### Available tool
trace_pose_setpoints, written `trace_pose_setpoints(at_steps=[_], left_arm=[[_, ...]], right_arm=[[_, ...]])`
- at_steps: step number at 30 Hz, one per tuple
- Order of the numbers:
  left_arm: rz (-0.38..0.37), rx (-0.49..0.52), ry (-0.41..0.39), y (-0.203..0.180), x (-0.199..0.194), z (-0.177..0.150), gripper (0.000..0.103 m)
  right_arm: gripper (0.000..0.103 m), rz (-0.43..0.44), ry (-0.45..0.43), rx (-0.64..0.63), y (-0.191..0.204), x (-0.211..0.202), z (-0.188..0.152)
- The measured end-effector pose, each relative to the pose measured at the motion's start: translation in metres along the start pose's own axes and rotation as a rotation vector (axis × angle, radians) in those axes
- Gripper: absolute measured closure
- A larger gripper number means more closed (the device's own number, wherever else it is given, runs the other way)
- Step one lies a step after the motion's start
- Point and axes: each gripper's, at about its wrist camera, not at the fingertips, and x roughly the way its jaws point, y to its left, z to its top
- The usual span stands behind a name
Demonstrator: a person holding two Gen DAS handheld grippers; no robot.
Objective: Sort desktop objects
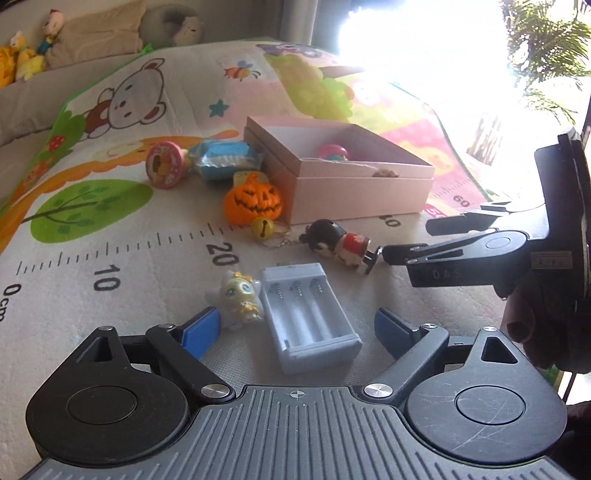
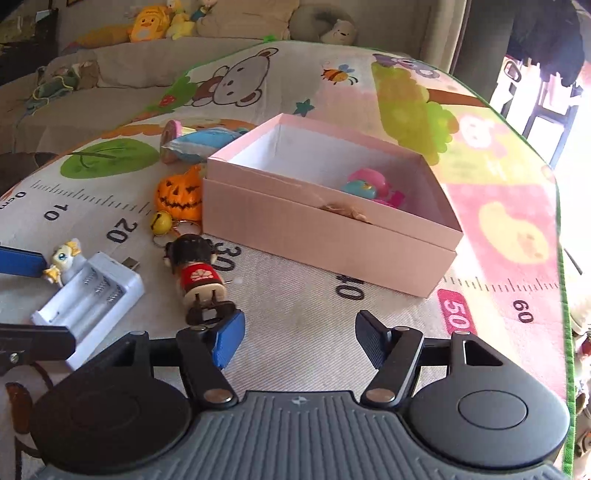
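My left gripper (image 1: 295, 328) is open, its blue fingers either side of a pale blue battery charger (image 1: 310, 314) lying on the play mat; a small yellow-and-white figurine (image 1: 240, 295) lies by its left finger. My right gripper (image 2: 299, 338) is open and empty; it also shows in the left wrist view (image 1: 406, 240). Its left finger sits by the feet of a black-haired doll keychain (image 2: 195, 273), which also shows in the left wrist view (image 1: 340, 243). An open pink box (image 2: 332, 225) holds a pink-and-teal toy (image 2: 365, 188).
An orange pumpkin (image 1: 253, 203) with a yellow bell (image 1: 263, 229), a blue wrapped packet (image 1: 225, 158) and a round pink toy (image 1: 164, 166) lie left of the box (image 1: 354, 192). Plush toys (image 2: 159, 22) and cushions line the sofa behind. The mat's edge (image 2: 565, 295) is at the right.
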Motion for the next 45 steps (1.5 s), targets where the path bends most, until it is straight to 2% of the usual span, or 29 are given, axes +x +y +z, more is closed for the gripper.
trace_pose_setpoints(at_steps=[6, 10, 14, 18, 22, 28, 31, 34, 39, 41, 45], left_arm=[[0.011, 0.006, 0.019, -0.007, 0.013, 0.006, 0.003], [0.075, 0.019, 0.034, -0.004, 0.016, 0.007, 0.003], [0.149, 0.013, 0.037, 0.008, 0.01, 0.007, 0.002], [0.228, -0.003, -0.002, 0.023, -0.005, 0.005, 0.001], [0.272, -0.062, -0.006, 0.038, -0.013, 0.004, 0.001], [0.311, -0.079, 0.016, 0.042, -0.007, 0.009, 0.001], [0.318, -0.076, 0.024, 0.041, -0.006, 0.009, 0.001], [0.333, -0.08, 0.026, 0.043, -0.008, 0.007, 0.001], [0.386, -0.142, 0.022, 0.06, -0.014, 0.006, 0.001], [0.397, -0.178, 0.017, 0.066, -0.016, 0.006, 0.001], [0.393, -0.208, 0.001, 0.07, -0.022, 0.007, 0.001]], right_arm=[[0.03, -0.007, 0.001, 0.088, -0.022, 0.002, -0.006], [0.022, 0.016, -0.009, 0.116, -0.026, 0.002, -0.013], [0.02, 0.039, -0.013, 0.151, -0.031, 0.004, -0.014], [0.02, 0.047, -0.009, 0.188, -0.036, 0.005, -0.015], [0.017, 0.042, -0.028, 0.193, -0.036, 0.002, -0.017], [0.017, 0.069, -0.059, 0.181, -0.036, -0.004, -0.017], [0.017, 0.128, -0.056, 0.172, -0.033, -0.009, -0.012], [0.017, 0.222, -0.08, 0.128, -0.022, -0.022, -0.002], [0.014, 0.361, -0.083, -0.036, 0.024, -0.046, 0.011], [0.014, 0.394, -0.043, -0.062, 0.048, -0.045, 0.01], [0.014, 0.404, -0.021, -0.094, 0.082, -0.036, 0.007]])
